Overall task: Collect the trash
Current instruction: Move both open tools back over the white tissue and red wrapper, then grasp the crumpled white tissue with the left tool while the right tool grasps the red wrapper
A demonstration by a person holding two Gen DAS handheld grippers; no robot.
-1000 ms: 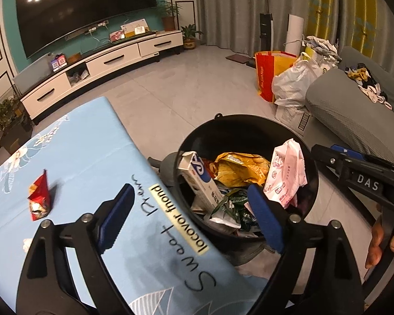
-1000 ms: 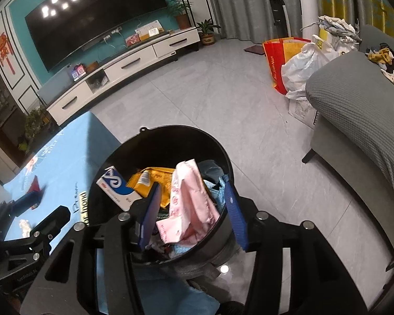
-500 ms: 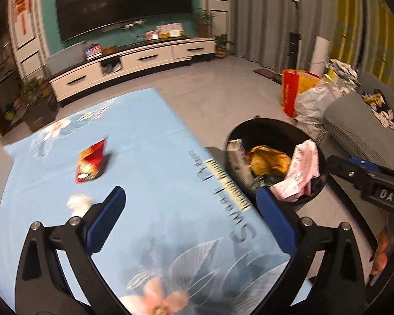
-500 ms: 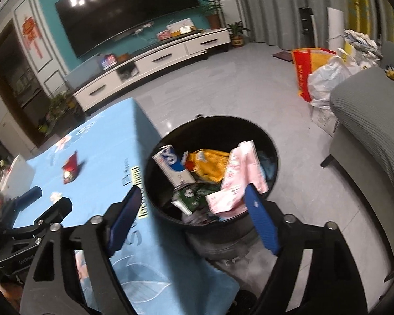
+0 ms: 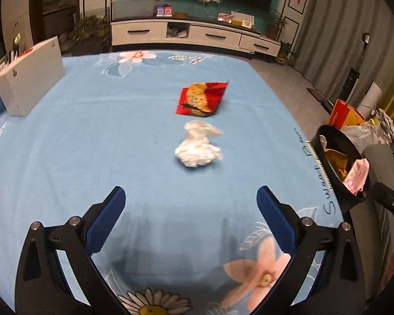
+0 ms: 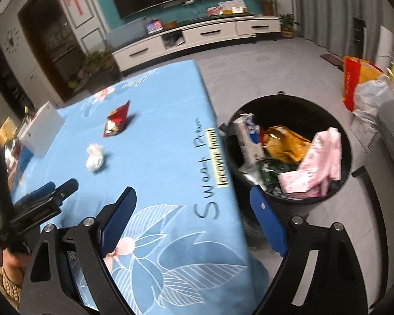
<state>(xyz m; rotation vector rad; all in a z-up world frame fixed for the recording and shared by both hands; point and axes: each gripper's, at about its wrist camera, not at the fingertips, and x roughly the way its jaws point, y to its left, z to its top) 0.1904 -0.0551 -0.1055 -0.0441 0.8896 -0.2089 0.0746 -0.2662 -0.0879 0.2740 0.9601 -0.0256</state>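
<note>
A crumpled white paper wad (image 5: 197, 149) and a red snack wrapper (image 5: 202, 98) lie on the blue flowered tablecloth (image 5: 92, 136). My left gripper (image 5: 190, 216) is open and empty, above the cloth just short of the wad. The black trash bin (image 6: 289, 110), holding a pink packet, a yellow bag and a white carton, stands on the floor by the table's right edge. My right gripper (image 6: 194, 218) is open and empty over the table's edge near the bin. The wad (image 6: 94, 157), the wrapper (image 6: 117, 122) and the left gripper's tip (image 6: 50, 197) also show in the right wrist view.
A white box (image 5: 29, 76) stands at the table's far left. A grey sofa (image 6: 391, 141) sits right of the bin. Red and white bags (image 6: 362, 84) lie on the floor behind it. A TV cabinet (image 5: 194, 35) lines the back wall.
Both grippers have pulled back from the bin and swung left toward the table. The left now faces the wad and wrapper. The pink packet lies in the bin.
</note>
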